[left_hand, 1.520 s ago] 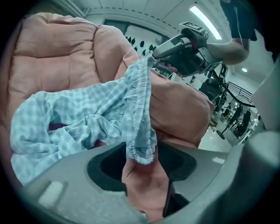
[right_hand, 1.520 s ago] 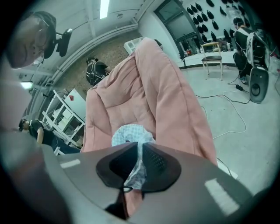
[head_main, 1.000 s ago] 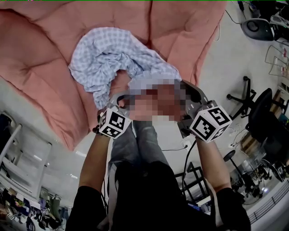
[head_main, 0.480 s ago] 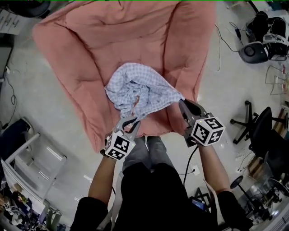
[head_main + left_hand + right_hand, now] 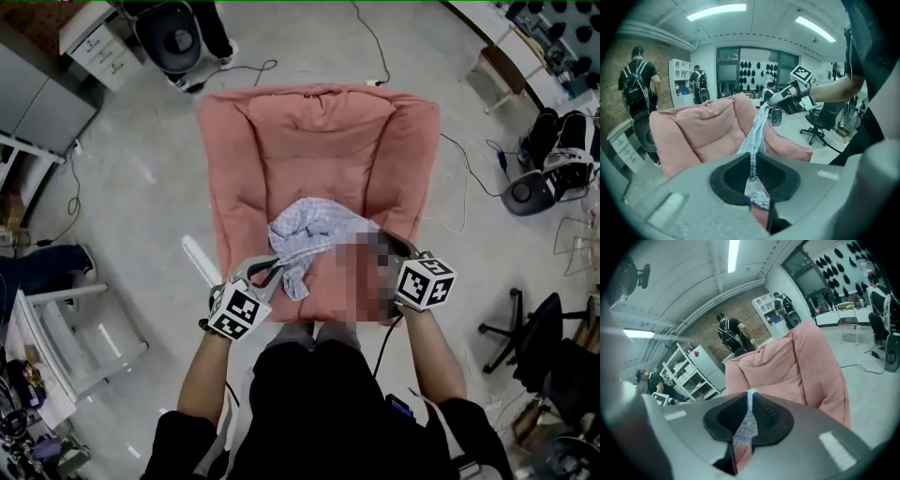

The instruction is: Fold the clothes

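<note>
1. One garment: a pale blue checked cloth (image 5: pixel 314 232), bunched and strung between the two grippers over the near end of the cushion. Whether its hanging folds touch the cushion I cannot tell.
2. One large pink padded cushion (image 5: pixel 319 141), spread flat on the grey floor (image 5: pixel 141 178).
3. Left gripper (image 5: pixel 752 165): the jaws are closed together on a gathered edge of the cloth. A thin ruffled strip runs up through them, and more fabric hangs below.
4. Right gripper (image 5: pixel 750 400): the jaws are pinched on another edge of the same cloth, and a flat checked band lies between the pads.
5. In the left gripper view the cloth stretches from the left jaws across to the right gripper, which sits higher.
6. Two people with backpacks (image 5: pixel 637 79) stand in the background, well away from the cushion.
7. One black office chair (image 5: pixel 819 124) stands on the floor beyond the cushion.
</note>
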